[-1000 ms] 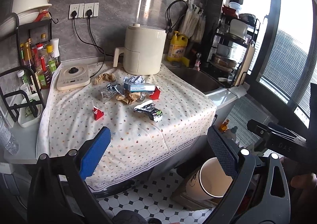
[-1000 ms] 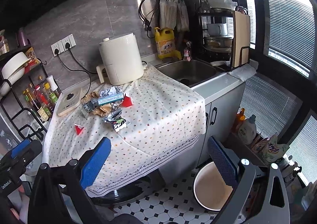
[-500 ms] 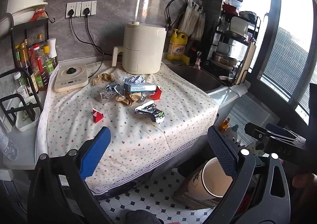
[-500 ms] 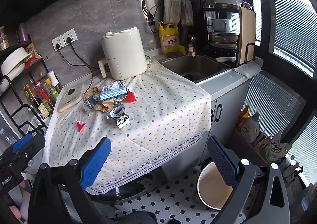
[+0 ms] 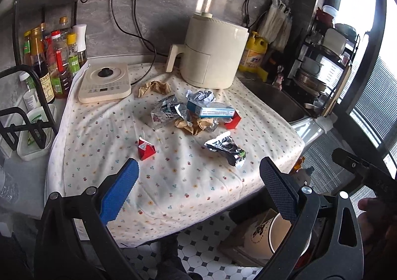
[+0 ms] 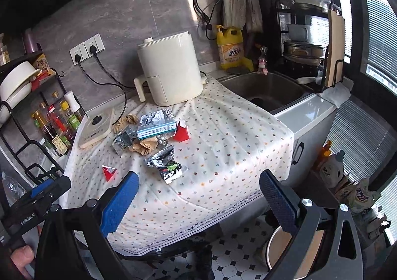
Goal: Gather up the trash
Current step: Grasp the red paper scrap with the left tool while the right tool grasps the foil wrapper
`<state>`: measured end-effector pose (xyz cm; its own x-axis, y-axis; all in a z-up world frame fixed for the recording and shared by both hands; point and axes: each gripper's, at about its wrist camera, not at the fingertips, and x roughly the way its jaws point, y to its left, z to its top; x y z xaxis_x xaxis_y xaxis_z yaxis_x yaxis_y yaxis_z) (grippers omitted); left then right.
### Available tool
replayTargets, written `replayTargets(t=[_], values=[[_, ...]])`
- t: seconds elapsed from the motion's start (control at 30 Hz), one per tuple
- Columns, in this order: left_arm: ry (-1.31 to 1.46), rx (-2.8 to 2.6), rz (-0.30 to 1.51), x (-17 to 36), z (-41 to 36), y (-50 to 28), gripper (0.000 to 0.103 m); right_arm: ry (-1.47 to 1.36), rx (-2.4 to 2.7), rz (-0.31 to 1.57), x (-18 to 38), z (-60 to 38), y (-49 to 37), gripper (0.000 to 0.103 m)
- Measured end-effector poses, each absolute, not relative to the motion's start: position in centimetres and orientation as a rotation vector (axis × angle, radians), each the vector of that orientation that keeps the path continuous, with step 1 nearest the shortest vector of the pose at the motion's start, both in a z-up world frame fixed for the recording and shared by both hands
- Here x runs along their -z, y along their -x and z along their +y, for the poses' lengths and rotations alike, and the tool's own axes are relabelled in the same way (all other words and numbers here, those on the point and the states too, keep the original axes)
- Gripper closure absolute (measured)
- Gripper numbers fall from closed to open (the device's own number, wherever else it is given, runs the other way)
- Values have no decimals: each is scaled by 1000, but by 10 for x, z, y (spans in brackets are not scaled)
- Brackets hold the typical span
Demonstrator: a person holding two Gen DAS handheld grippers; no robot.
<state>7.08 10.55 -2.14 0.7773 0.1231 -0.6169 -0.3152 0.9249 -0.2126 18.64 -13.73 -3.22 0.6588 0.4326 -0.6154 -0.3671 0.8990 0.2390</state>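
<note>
Both grippers hovered empty off the counter's front edge.
The left gripper [image 5: 198,190] and right gripper [image 6: 198,195] had jaws apart; the foil wrapper [image 5: 227,147] lay near that edge.

Right gripper [image 6: 198,195] hangs wide open and empty over the near edge of the floral tablecloth [image 6: 223,151]; foil wrapper [image 6: 165,163] nearest, blue box [image 6: 156,130] atop crumpled trash beyond, red cartons [image 6: 109,172] [image 6: 181,133] apart, bin [image 6: 295,250] on the floor right.

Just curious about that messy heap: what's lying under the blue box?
The blue box rests on crumpled brown paper and silver foil wrappers, with a red carton beside its end. Anything deeper in the heap is covered.
</note>
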Motion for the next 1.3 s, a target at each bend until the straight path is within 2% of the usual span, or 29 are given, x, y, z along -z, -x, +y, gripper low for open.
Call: replayTargets(t=[0.2,0.37,0.7,0.8,0.87,1.0,1.03,1.1,1.13,1.17,1.2,1.23,1.3], values=[[355,-261,686,47,142,-103,9,-45,-501,773,48,-99,-224,8],[388,-285,762,77,169,-130,26,-27,-510,864,77,-68,-260,8],[437,-315,897,133,210,-170,40,116,-540,956,125,-3,-303,16],[453,-307,941,146,213,-179,52,150,-540,993,138,13,-312,16],[442,-295,966,154,212,-185,65,166,-531,1013,146,20,-317,16],[400,-269,948,155,207,-193,72,195,-521,1055,160,31,-324,17],[393,-261,947,153,207,-194,80,202,-524,1066,163,33,-326,20],[402,-252,949,152,208,-197,80,218,-528,1085,169,39,-328,28],[406,-247,946,150,209,-196,80,226,-528,1103,173,41,-330,37],[404,-243,941,148,210,-197,80,228,-530,1124,177,44,-332,52],[400,-238,932,144,210,-198,80,232,-520,1111,177,45,-333,56],[396,-233,923,141,210,-199,80,230,-526,1109,177,47,-334,66],[386,-225,904,134,211,-201,80,219,-539,1121,176,51,-337,67]])
